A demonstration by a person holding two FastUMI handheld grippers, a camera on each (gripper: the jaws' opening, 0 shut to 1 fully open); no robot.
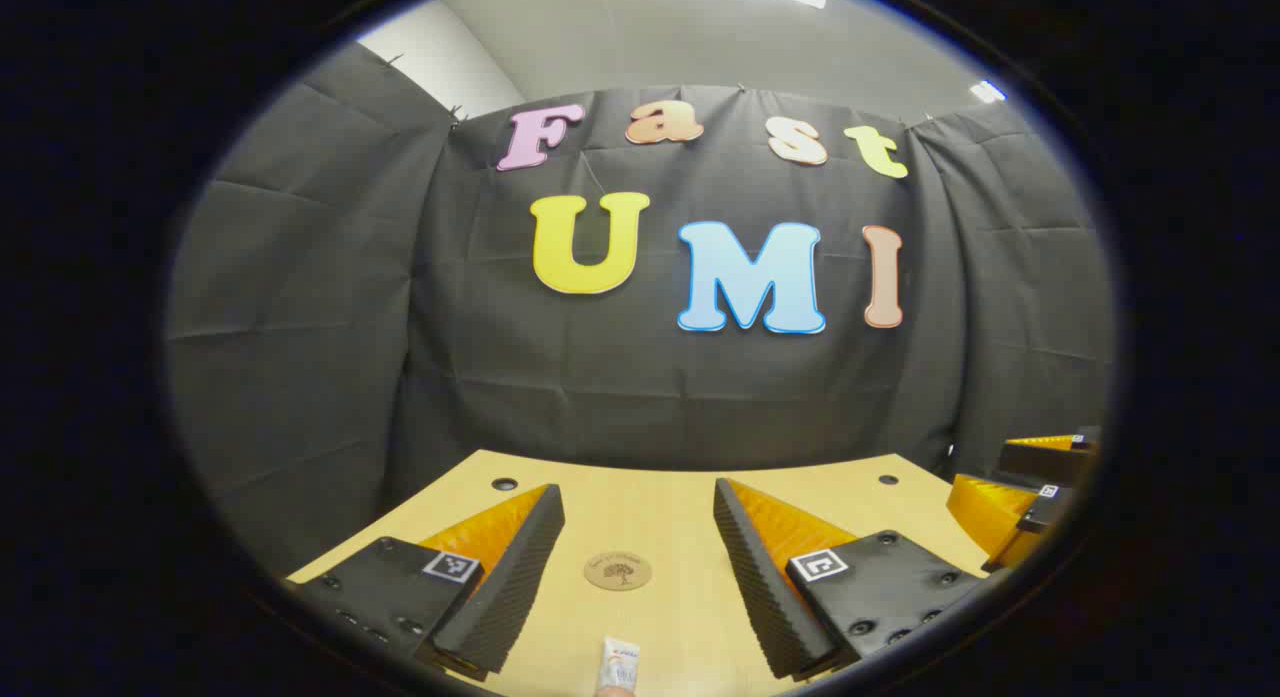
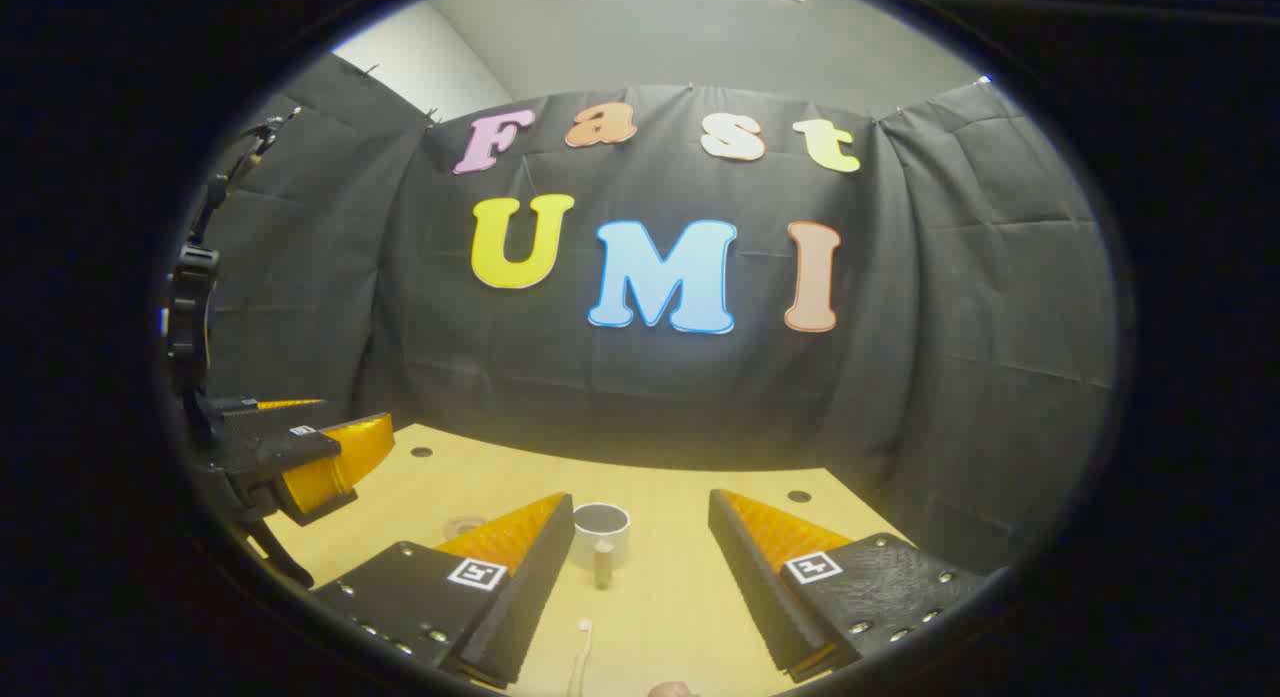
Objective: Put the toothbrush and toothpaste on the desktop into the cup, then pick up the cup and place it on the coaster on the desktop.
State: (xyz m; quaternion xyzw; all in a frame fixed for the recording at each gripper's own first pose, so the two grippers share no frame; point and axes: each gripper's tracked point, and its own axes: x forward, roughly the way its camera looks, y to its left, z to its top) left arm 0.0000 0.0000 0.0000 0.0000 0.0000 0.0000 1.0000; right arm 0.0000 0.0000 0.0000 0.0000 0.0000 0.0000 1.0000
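Both your grippers hang spread and empty above the desk, left gripper [image 1: 638,567] lined up over the toothpaste [image 1: 620,662] with the coaster [image 1: 617,570] beyond, right gripper [image 2: 640,577] framing the toothbrush [image 2: 581,652] and cup [image 2: 601,533], so each looks staged for its own pick.

Left claw [image 1: 637,567] held level, foam-lined fingers [image 1: 505,577] spread wide, nothing between them. Right claw [image 2: 640,567] likewise parted, fingers [image 2: 520,587] apart and gripping nothing, hovering low above the surface [image 2: 690,587]. Seen from the right gripper view: left claw off to the left, slightly higher, orange fingers also apart. From the left gripper view: right claw [image 1: 1020,497] at far right.
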